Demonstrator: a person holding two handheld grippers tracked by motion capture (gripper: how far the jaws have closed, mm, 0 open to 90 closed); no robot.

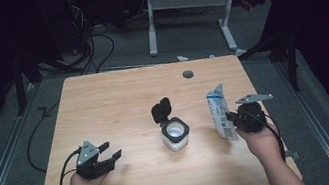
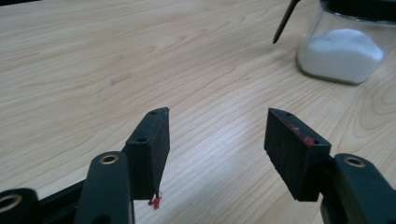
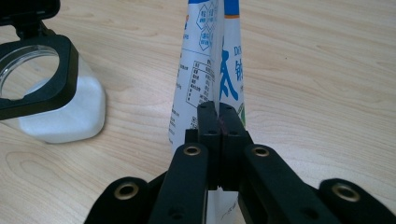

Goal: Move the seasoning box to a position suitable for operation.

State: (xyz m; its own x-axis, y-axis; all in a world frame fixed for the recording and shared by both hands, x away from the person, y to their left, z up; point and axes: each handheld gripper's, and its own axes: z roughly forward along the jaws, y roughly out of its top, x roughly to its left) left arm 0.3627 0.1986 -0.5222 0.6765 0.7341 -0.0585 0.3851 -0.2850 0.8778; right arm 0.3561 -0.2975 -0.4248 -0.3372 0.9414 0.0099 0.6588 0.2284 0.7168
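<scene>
A clear square jar (image 1: 175,135) with a black rim and its black flip lid (image 1: 161,109) standing open sits mid-table, partly filled with white powder (image 2: 343,49). My right gripper (image 1: 232,117) is shut on a white and blue printed pouch (image 1: 220,112), held upright just right of the jar; in the right gripper view the pouch (image 3: 212,60) rises from between the pressed pads, with the jar (image 3: 46,93) at the left. My left gripper (image 1: 109,151) stands open near the table's front left, nothing between its pads (image 2: 149,149), and the jar (image 2: 345,42) lies ahead to its right.
The wooden table (image 1: 117,95) has a round grey cable hole (image 1: 188,74) near its far edge. Beyond it a white desk frame (image 1: 186,5) and loose cables (image 1: 93,43) lie on the dark floor. Bare tabletop spreads left of and behind the jar.
</scene>
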